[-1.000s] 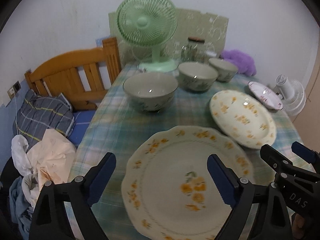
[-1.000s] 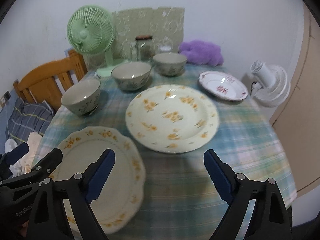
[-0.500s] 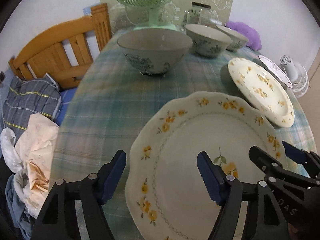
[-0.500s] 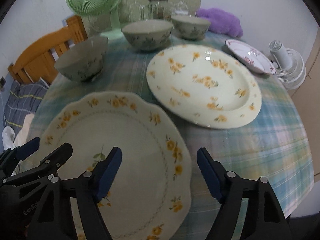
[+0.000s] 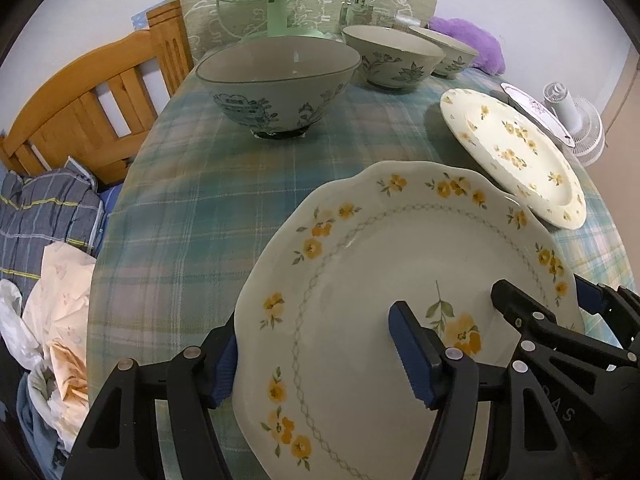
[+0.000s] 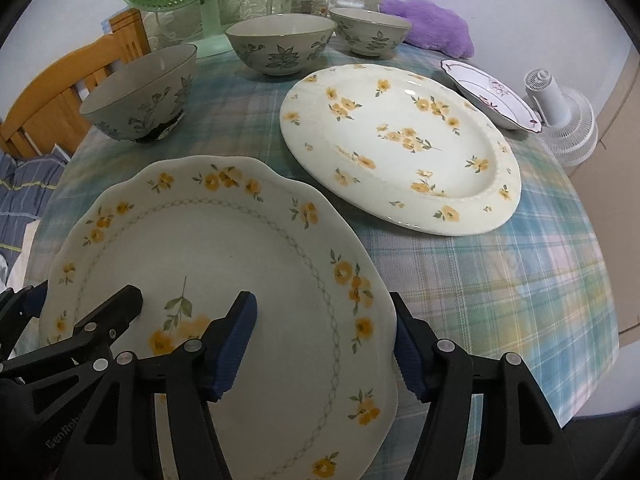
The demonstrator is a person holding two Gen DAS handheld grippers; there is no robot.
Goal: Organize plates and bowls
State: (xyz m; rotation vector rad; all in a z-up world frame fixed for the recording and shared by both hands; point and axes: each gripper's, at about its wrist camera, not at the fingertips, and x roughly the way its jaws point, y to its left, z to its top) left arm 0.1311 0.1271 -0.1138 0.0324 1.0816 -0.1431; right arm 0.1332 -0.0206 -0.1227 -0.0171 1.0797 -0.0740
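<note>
Scalloped plate (image 5: 380, 264) | left gripper (image 5: 312, 364), right gripper (image 6: 324, 344) closing astride opposite rims

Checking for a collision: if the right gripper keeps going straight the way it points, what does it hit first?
Most likely the scalloped plate; the right gripper, its jaws closing, straddles that plate's edge, though depth is unclear.

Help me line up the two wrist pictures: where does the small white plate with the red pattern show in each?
Left wrist: the small red-patterned plate sits at the far right edge, seen nearly edge-on behind the big yellow-flowered plate.
Right wrist: the plate is upper right, beyond the same big plate.
Shared landmark: the white fan just right of it.
</note>
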